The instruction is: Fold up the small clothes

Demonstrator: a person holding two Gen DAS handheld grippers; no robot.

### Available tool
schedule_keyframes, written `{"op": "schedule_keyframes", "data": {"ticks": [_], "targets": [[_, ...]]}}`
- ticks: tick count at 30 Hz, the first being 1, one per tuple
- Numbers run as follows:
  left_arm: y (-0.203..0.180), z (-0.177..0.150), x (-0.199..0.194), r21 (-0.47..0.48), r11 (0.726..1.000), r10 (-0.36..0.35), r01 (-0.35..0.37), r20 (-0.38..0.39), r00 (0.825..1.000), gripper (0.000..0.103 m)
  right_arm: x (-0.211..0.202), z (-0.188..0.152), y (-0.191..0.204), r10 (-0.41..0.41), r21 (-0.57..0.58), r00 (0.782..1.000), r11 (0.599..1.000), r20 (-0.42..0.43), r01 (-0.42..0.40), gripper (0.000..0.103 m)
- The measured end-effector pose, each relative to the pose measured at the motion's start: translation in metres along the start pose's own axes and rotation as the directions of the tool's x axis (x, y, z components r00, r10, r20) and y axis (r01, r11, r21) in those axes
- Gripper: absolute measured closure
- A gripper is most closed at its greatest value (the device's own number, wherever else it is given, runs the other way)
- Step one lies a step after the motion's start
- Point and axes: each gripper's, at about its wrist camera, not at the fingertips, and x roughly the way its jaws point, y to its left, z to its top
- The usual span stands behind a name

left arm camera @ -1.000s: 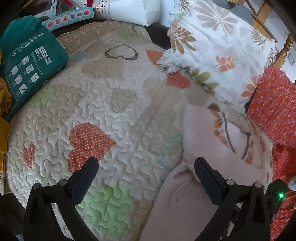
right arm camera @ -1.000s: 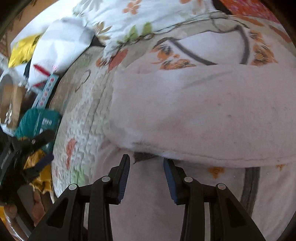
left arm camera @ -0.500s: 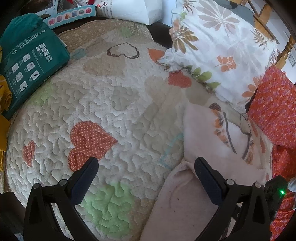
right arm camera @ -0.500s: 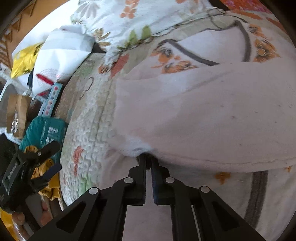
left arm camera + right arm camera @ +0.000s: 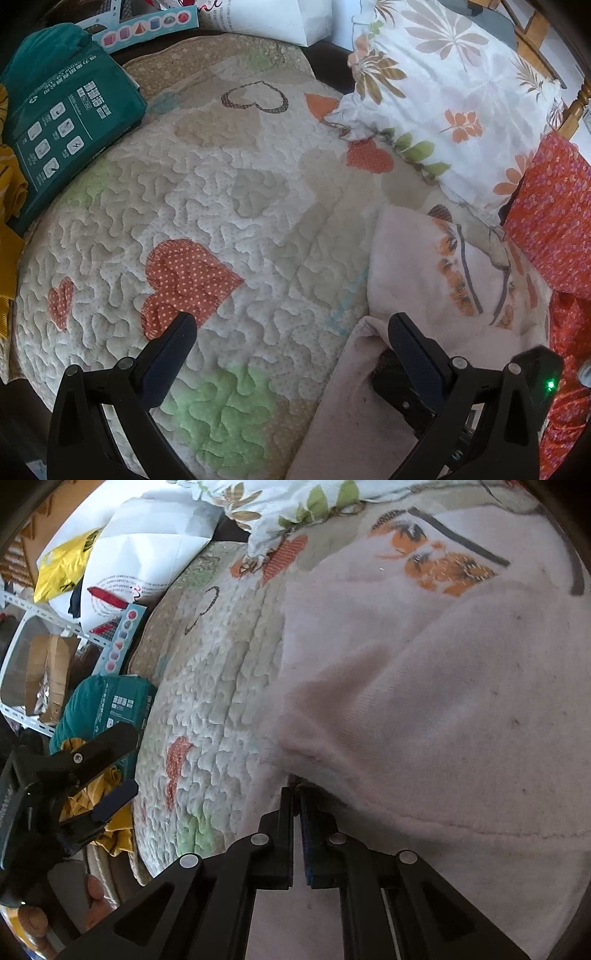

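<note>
Quilted bed (image 5: 229,206) with pink garment (image 5: 461,709): its folded edge, free a second ago, is now clamped by the right hand-held gripper (image 5: 297,805) for folding; left hand-held gripper (image 5: 291,332) is held spread.

A: What does the left tool (image 5: 291,332) look like?

B: Matte black plastic. Two triangular arms with cut-out openings, each ending in a dark navy ribbed pad, and small silver screw heads sit at the joints.

A: And the right tool (image 5: 297,794)?

B: Same build: black arms, round silver screws along the linkage, blue-black ribbed pads on the inner faces. From the left wrist view, its body carries a small glowing green light.

A: Any skin?

B: Bare fingertips (image 5: 98,893) show low at the left edge of the right wrist view.
</note>
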Motion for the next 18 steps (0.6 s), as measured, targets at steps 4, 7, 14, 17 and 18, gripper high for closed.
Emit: {"op": "schedule_keyframes", "data": {"ticks": [4, 7, 14, 17, 18], "targets": [[-0.007, -0.001, 0.001, 0.009, 1.0, -0.01, 0.011, -0.005, 1.0, 0.0, -0.03, -0.005, -0.005, -0.003, -0.054, 1.0, 0.999, -0.007, 0.002, 0.094], [-0.011, -0.002, 0.001, 0.024, 1.0, -0.012, 0.012, -0.009, 1.0, 0.0, -0.091, -0.007, -0.019, -0.053, -0.122, 0.995, 0.991, 0.086, 0.063, 0.089], [-0.015, -0.006, 0.008, 0.018, 1.0, -0.006, 0.006, -0.028, 1.0, 0.0, -0.21, 0.014, -0.118, -0.474, 0.049, 0.826, 0.874, 0.306, 0.483, 0.067], [-0.021, -0.006, 0.011, 0.025, 1.0, -0.005, 0.006, -0.032, 0.999, 0.0, -0.219, 0.02, -0.151, -0.546, 0.109, 0.79, 0.835, 0.28, 0.539, 0.067], [-0.023, -0.006, 0.011, 0.028, 1.0, -0.006, 0.007, -0.032, 0.999, 0.0, -0.218, 0.021, -0.161, -0.557, 0.124, 0.789, 0.829, 0.26, 0.545, 0.067]]}}
